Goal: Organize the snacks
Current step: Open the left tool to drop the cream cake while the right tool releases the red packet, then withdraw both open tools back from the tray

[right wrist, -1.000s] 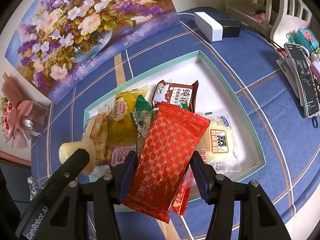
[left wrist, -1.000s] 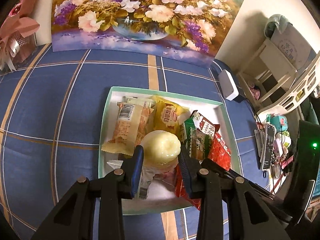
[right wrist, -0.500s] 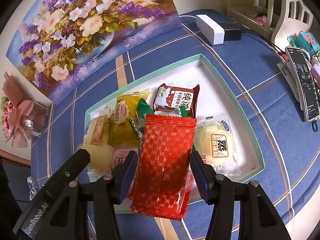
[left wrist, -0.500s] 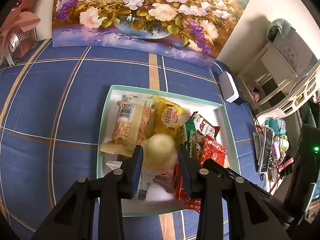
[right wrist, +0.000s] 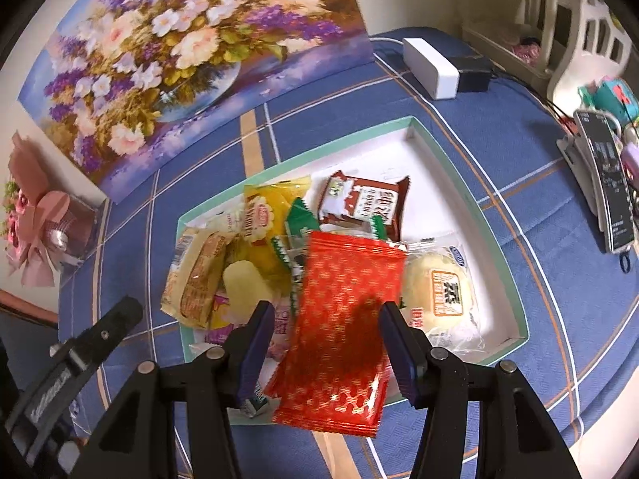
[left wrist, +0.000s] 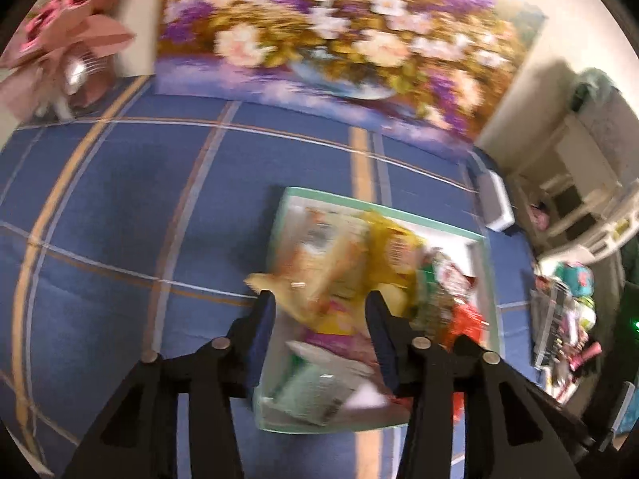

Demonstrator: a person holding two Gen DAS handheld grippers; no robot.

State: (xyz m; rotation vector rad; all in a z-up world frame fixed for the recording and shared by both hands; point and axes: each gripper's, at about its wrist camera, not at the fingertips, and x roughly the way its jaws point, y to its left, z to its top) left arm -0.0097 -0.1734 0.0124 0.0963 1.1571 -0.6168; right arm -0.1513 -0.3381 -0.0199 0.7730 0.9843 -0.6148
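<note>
Since one second ago we see that the left gripper (left wrist: pixel 319 319) has let go of the pale bun (right wrist: pixel 243 283). Before, its pads pressed on the bun; now the jaws are opening and nothing is gripped between them, only blurred snacks lie below in the tray (left wrist: pixel 275 239). This view has also shifted, so the tray now sits right of centre and the picture is smeared.

Only the right wrist view shows the bun clearly. It lies in the left part of the tray (right wrist: pixel 435 147), between a tan packet (right wrist: pixel 195 275) and a yellow packet (right wrist: pixel 275 215). The other gripper's black finger (right wrist: pixel 112 327) stands at the lower left of that frame, apart from the bun. In the left wrist view we cannot pick out the bun in the blur.

Our right gripper (right wrist: pixel 325 343) holds a red packet (right wrist: pixel 343 319) between its pads, over the near edge of the tray. Against the earlier frame, this packet hangs more upright and lower in the picture, and the grip is the same. To its right a wrapped bun (right wrist: pixel 439 295) rests in the tray, and a brown packet (right wrist: pixel 363 199) lies above. Both views show the flower painting (right wrist: pixel 179 48) behind, on the blue cloth (right wrist: pixel 459 111).
</note>
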